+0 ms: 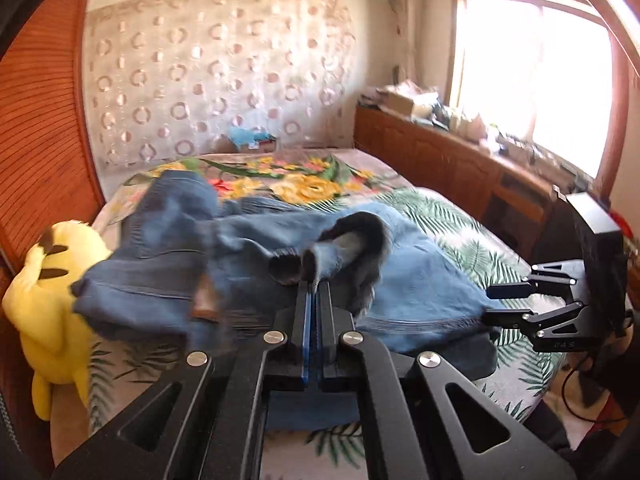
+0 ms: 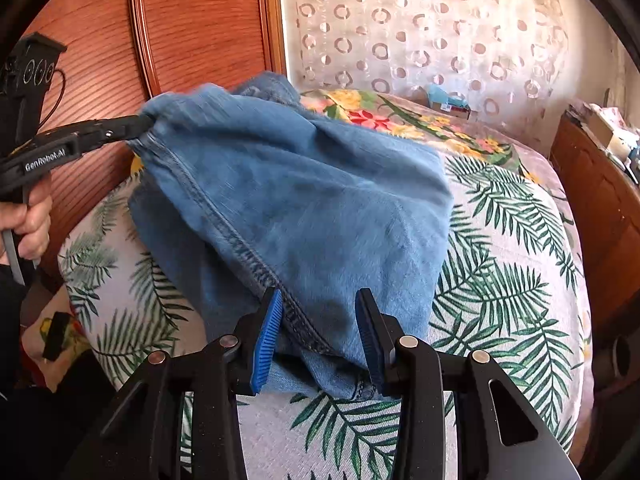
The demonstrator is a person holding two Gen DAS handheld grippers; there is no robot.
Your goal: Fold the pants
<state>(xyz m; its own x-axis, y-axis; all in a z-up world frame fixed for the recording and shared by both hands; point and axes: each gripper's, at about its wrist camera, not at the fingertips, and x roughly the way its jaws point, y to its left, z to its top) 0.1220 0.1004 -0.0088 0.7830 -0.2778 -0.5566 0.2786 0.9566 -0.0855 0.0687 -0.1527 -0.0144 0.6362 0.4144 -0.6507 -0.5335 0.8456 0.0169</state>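
My left gripper point(image 1: 314, 280) has its jaws pressed together on a bunched edge of the jeans point(image 2: 304, 208), and it holds that edge up off the bed point(image 2: 520, 248). My right gripper point(image 2: 318, 336) has its jaws spread, with the jeans' stitched seam and lower edge lying between the blue pads point(image 2: 266, 344); the pads are not closed on the cloth.

The jeans hang in a slope from the left gripper's pinch down to the right gripper, and the rest lies heaped on the palm-leaf bedspread. On my right the bed is bare cover as far as its edge, with a wooden cabinet point(image 2: 600, 200) beyond. On my left the wooden headboard point(image 2: 200, 20) stands close behind the raised cloth.

Only the left wrist view shows the yellow plush toy point(image 1: 52, 300) at the bed's left edge, touching the jeans, and dark fuzzy lining point(image 1: 360, 240) turned out near the pinch, blurred. It also shows the window point(image 1: 532, 60) above the cluttered cabinet top. Only the right wrist view shows my left hand point(image 2: 34, 216) on the handle and the long seam running down the denim.
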